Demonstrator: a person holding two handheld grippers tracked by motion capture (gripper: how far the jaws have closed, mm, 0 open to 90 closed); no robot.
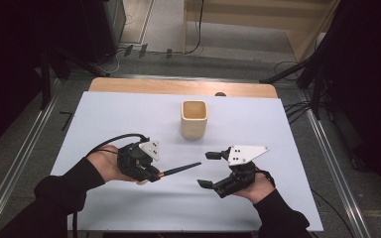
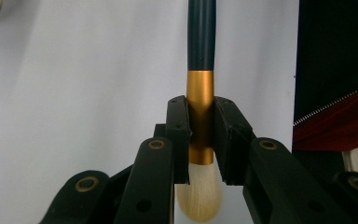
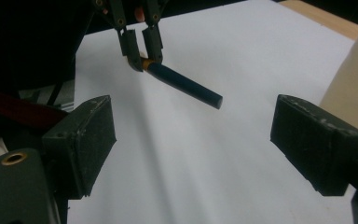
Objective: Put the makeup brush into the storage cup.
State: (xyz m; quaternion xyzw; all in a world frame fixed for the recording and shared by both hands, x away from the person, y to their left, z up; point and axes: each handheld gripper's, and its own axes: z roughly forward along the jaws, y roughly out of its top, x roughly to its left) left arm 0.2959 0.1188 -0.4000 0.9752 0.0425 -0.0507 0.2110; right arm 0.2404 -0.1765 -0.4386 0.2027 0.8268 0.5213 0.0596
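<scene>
Black claws, black sleeves

Both forearms wear black sleeves. The left claw [image 1: 151, 174] and the right claw [image 1: 208, 169] are built of matte black links with brass-ringed screw holes; square, flat black pads tip each jaw. A pale grey three-cornered plate with small dark holes sits atop each claw, and a black cable loops behind the left one.
</scene>
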